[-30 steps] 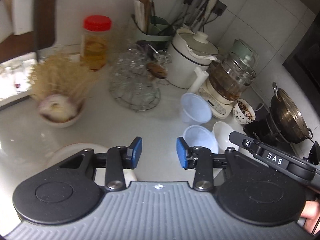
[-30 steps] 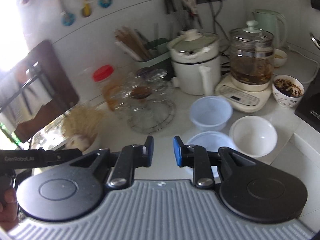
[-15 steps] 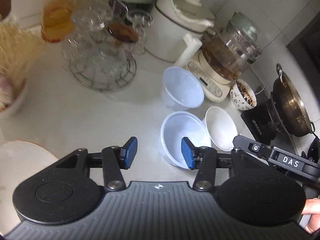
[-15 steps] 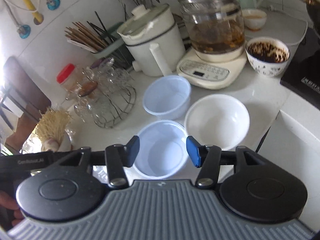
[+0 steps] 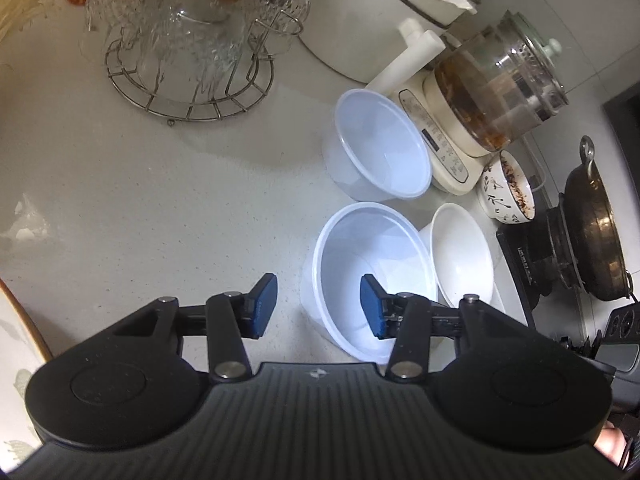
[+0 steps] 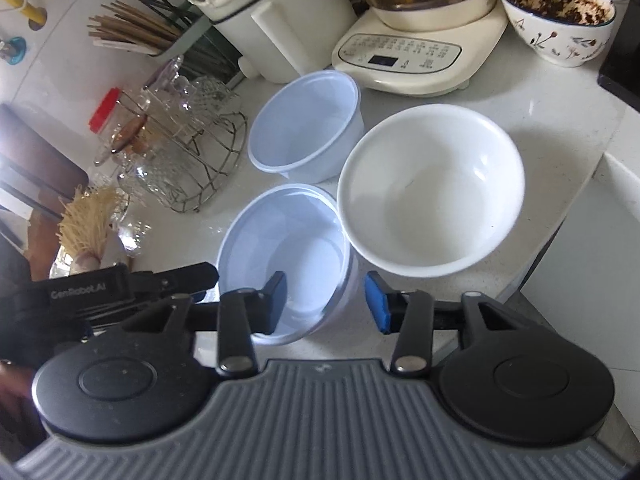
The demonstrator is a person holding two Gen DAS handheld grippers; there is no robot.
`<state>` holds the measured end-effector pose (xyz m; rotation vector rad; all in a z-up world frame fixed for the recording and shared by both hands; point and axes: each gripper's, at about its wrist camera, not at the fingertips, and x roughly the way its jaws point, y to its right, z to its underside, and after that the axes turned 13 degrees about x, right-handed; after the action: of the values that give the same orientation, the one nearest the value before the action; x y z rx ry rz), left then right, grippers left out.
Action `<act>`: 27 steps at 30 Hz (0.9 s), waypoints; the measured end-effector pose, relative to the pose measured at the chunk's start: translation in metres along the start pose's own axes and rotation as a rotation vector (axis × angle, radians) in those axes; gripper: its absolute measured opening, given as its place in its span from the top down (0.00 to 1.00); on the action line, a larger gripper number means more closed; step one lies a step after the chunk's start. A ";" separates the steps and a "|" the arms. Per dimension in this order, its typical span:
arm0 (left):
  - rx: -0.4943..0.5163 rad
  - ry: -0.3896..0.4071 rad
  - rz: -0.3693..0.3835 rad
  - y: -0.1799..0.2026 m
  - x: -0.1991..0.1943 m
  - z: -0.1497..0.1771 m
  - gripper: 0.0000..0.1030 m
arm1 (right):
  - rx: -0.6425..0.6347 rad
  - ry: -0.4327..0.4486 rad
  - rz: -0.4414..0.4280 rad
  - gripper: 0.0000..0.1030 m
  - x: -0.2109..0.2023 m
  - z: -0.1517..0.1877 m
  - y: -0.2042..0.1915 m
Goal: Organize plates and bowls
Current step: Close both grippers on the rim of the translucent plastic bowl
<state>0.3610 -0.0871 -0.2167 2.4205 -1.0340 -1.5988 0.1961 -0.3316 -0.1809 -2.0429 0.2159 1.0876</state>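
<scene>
Three empty bowls stand close together on the white counter. The near translucent plastic bowl (image 5: 360,264) (image 6: 288,252) is closest to both grippers. A second plastic bowl (image 5: 380,148) (image 6: 308,124) stands behind it. A white ceramic bowl (image 5: 460,256) (image 6: 432,188) stands to its right. My left gripper (image 5: 318,306) is open, its jaws straddling the near bowl's left rim. My right gripper (image 6: 326,300) is open, its jaws straddling that bowl's right rim. A plate edge (image 5: 16,340) shows at the far left.
A wire rack of glasses (image 5: 192,48) (image 6: 184,152), a white pot (image 5: 380,8) (image 6: 280,20), a glass kettle on its base (image 5: 492,88) (image 6: 420,40) and a patterned bowl of dark bits (image 5: 508,188) (image 6: 560,12) crowd the back. A wok (image 5: 596,220) sits on the stove at right. The counter edge (image 6: 568,216) drops off at right.
Both grippers have moved forward and down toward the near plastic bowl, and now each straddles one side of its rim. Both have opened wider.
</scene>
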 end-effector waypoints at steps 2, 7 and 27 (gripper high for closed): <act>-0.007 -0.007 -0.021 -0.001 0.004 0.000 0.69 | -0.007 -0.033 -0.002 0.71 0.007 -0.002 0.001; -0.030 -0.001 -0.046 -0.004 0.006 0.001 0.85 | -0.036 -0.066 -0.006 0.83 0.013 -0.003 -0.003; -0.116 0.137 -0.158 -0.016 -0.065 0.020 0.94 | -0.221 -0.086 -0.135 0.87 0.012 0.002 -0.050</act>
<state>0.3372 -0.0323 -0.1807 2.5458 -0.7248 -1.4648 0.2262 -0.2945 -0.1628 -2.1639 -0.0890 1.1533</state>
